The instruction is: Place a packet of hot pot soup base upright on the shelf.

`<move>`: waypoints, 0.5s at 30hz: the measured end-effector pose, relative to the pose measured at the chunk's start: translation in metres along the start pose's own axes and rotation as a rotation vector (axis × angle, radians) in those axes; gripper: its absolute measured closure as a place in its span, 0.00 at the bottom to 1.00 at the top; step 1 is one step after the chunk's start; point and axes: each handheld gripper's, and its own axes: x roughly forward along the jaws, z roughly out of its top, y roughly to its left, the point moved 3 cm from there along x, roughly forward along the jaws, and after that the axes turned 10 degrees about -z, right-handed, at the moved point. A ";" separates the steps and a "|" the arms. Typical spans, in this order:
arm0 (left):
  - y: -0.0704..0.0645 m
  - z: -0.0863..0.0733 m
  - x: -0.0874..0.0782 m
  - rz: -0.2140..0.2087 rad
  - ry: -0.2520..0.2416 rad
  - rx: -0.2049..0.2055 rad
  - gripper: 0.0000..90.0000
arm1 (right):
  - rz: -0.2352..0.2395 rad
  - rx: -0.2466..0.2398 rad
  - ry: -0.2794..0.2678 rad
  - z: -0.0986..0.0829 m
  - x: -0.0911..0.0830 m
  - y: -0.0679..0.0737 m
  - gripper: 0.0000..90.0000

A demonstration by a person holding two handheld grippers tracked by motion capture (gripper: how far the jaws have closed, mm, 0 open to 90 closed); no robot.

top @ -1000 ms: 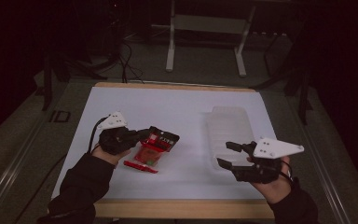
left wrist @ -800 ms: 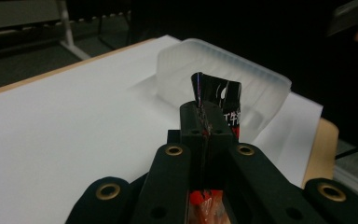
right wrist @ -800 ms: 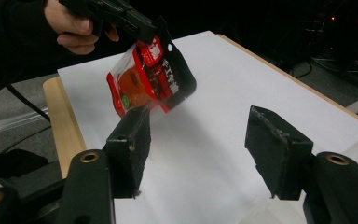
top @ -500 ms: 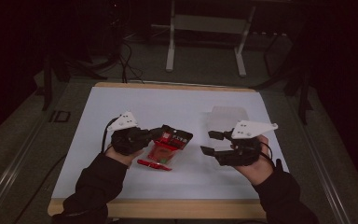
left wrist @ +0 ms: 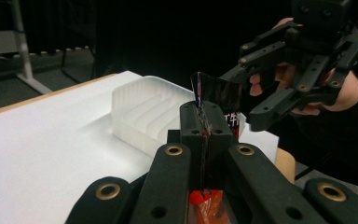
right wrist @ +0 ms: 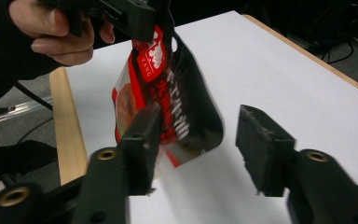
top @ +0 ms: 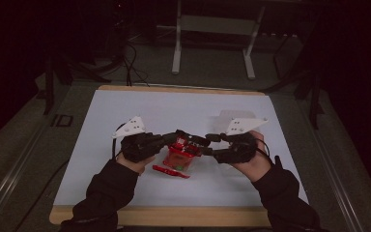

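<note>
That red snack pouch (right wrist: 168, 107) looks light, floppy and slick, so with the left gripper (left wrist: 204, 122) clamped on its top seam, the right gripper (right wrist: 196, 140), jaws apart at its 3 o'clock side, should probably pinch the crimped edge.

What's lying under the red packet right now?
A separate red strip lies on the white table under the lifted red packet, which the left hand-held gripper pinches. The packet covers the table directly beneath it.

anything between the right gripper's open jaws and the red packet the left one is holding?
Nothing. In the right gripper view, the right gripper is open, its jaws straddling the lower corner of the red packet; behind the gap is bare white table. The left gripper pinches the packet's top.
</note>
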 end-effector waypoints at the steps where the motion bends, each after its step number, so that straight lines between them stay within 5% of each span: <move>1: 0.000 0.000 0.001 -0.011 -0.003 -0.007 0.99 | 0.011 0.002 0.002 0.000 0.001 0.000 0.60; 6: -0.002 0.000 0.006 -0.014 -0.007 -0.006 0.99 | 0.024 -0.026 0.013 -0.001 0.001 0.000 0.79; 9: -0.002 -0.001 0.007 -0.023 -0.013 -0.015 0.99 | 0.050 -0.019 0.006 -0.002 -0.002 -0.003 1.00; 11: -0.002 -0.001 0.008 -0.028 -0.010 -0.017 0.99 | 0.057 -0.021 0.002 -0.001 -0.003 -0.004 1.00; 15: -0.001 0.000 0.008 -0.042 -0.022 -0.025 0.99 | 0.072 -0.098 0.022 0.004 -0.008 -0.002 1.00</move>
